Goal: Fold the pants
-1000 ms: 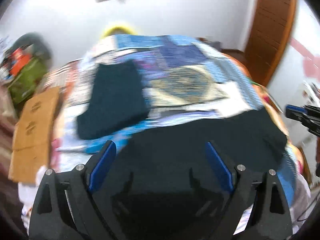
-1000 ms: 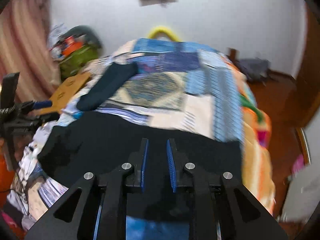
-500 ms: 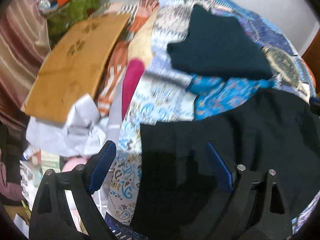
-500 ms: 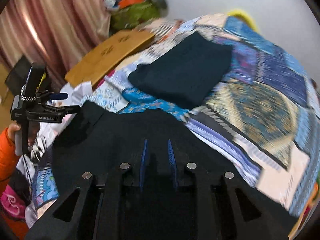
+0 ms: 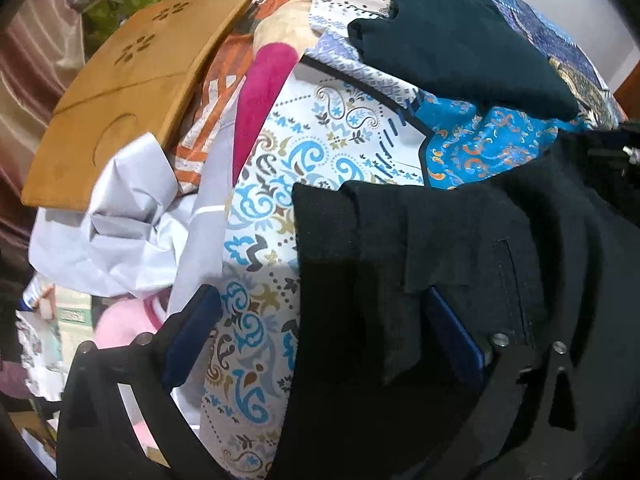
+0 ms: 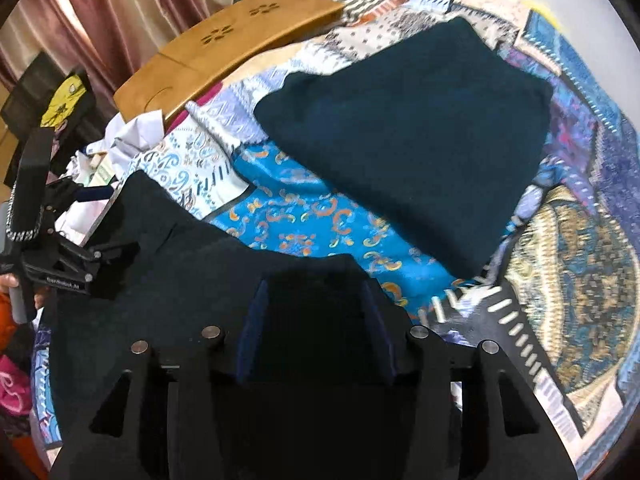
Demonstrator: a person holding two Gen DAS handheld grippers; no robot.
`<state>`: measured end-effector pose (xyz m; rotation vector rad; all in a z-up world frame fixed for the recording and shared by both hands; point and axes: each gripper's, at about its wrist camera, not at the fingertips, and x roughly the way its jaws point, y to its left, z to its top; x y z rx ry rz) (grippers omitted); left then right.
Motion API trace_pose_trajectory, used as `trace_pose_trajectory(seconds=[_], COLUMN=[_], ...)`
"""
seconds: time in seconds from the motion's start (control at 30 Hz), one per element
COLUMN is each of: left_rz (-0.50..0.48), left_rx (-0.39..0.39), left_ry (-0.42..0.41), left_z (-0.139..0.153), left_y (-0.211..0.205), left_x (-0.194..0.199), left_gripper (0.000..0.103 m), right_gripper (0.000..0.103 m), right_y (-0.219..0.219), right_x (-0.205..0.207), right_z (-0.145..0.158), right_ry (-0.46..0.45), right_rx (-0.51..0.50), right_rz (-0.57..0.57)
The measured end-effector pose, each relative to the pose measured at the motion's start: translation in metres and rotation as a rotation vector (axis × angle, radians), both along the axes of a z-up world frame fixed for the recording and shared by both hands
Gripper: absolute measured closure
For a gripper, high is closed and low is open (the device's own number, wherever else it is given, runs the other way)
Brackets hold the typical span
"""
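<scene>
Black pants (image 5: 460,264) lie spread on the patchwork bed cover (image 5: 304,168); they also show in the right wrist view (image 6: 208,280). My left gripper (image 5: 320,332) is open, low over the pants' left edge, with one finger over the cover and the other over the cloth. My right gripper (image 6: 314,316) is open, its jaws straddling a raised edge of the black pants. The left gripper also shows in the right wrist view (image 6: 76,236) at the pants' far left corner.
A folded dark teal garment (image 6: 404,128) lies further up the bed (image 5: 456,40). A wooden lap tray (image 5: 132,80) leans at the bed's left side (image 6: 224,52). Crumpled white cloth (image 5: 120,224) and pink items lie beside the bed. Curtains hang at the left.
My right gripper has opened from nearly shut. Both grippers swung left and dropped close to the pants; the left one now sits at the pants' left edge.
</scene>
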<state>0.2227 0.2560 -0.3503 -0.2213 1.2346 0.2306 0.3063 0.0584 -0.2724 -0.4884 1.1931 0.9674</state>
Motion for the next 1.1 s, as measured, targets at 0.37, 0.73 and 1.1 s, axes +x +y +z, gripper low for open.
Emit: trace_pose_trajectory(seconds=[0.37,0.73,1.1], left_rz=[-0.081,0.065,-0.150], left_rx=[0.238,0.212,0.048], left_ry=[-0.010,-0.062,-0.192], left_z=[0.014,0.059,0.110], left_y=[-0.013,0.035,-0.050], left_x=[-0.009,-0.038,-0.075], left_gripper=[0.000,0.018,0.018], right_gripper=[0.102,0.100,0.055], right_y=[-0.006,-0.054,-0.098], right_x=[-0.003,0.004,-0.103], right_z=[0.016,0.086,0.117], right_ry=[-0.177,-0.151,-0.151], right_rx=[0.065,0.163,0.178], right_rz=[-0.090,-0.313,-0.178])
